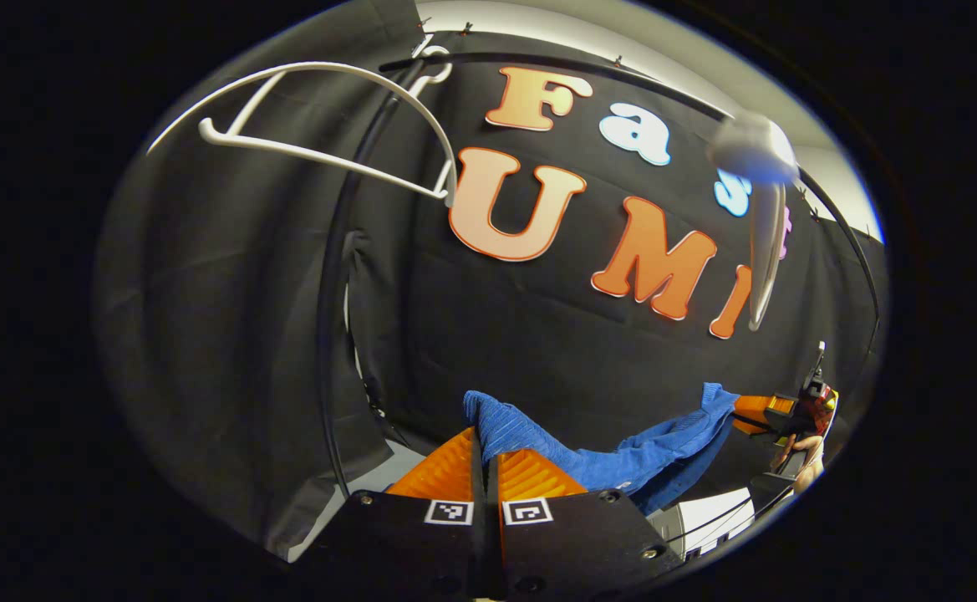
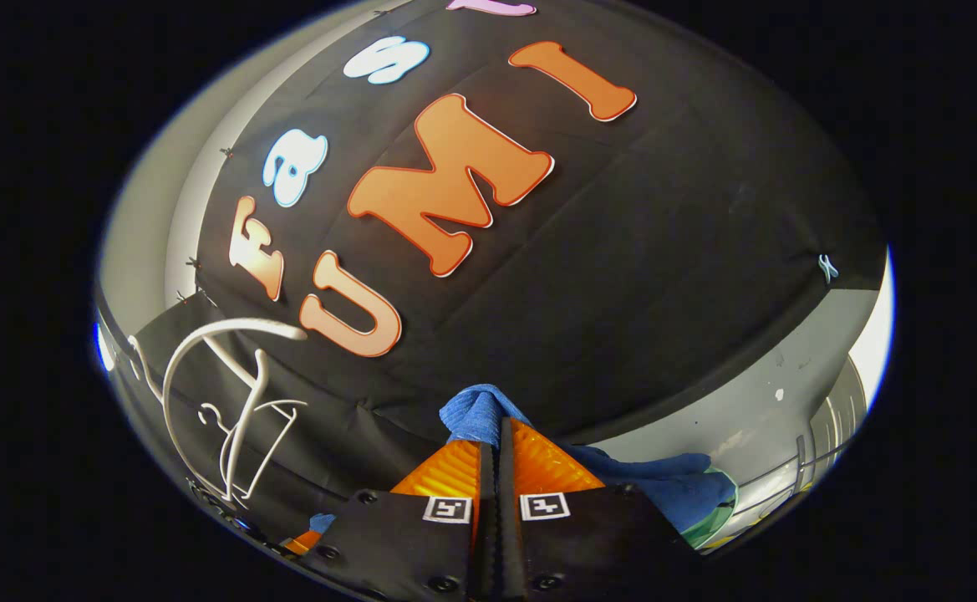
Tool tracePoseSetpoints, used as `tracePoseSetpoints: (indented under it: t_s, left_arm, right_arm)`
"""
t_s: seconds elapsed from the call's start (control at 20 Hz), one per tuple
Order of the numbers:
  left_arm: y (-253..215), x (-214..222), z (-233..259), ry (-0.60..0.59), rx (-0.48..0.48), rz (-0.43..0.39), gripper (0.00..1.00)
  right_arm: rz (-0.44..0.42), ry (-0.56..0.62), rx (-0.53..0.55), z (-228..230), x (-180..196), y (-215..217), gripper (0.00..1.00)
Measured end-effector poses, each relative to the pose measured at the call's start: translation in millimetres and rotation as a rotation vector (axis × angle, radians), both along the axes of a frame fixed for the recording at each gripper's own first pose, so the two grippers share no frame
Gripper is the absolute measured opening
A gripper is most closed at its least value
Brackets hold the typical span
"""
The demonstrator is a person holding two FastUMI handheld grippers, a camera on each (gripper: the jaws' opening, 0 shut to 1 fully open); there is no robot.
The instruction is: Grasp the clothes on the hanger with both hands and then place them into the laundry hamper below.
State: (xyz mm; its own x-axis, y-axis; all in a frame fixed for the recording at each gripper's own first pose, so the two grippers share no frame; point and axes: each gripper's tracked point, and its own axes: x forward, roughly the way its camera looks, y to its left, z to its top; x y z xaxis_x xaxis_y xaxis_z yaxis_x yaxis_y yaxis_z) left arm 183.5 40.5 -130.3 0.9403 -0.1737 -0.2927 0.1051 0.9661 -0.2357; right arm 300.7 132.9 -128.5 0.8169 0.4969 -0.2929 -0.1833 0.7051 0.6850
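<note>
Left gripper (image 1: 485,451) pinches one end of the blue cloth (image 1: 622,456), fingers pressed together on it. Cloth sags lengthwise toward the lower right, to the right gripper (image 1: 760,411). Right gripper (image 2: 495,447) likewise clamped on cloth (image 2: 475,414). Bare white hanger (image 1: 321,125) upper left.

Both hand-held grippers (image 1: 484,447) (image 2: 495,439) closed.

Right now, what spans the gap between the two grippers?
The blue knitted garment sags between the left gripper and the right gripper, seen in the left gripper view.
</note>
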Motion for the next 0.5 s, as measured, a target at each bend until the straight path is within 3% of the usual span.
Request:
tracePoseSetpoints:
  t_s: [0.5]
  left_arm:
    - [-73.2,2.4,-20.0,0.032,0.009,-0.135,0.00]
  right_arm:
    - [0.031,-0.016,-0.165,-28.7,-39.6,11.0,0.08]
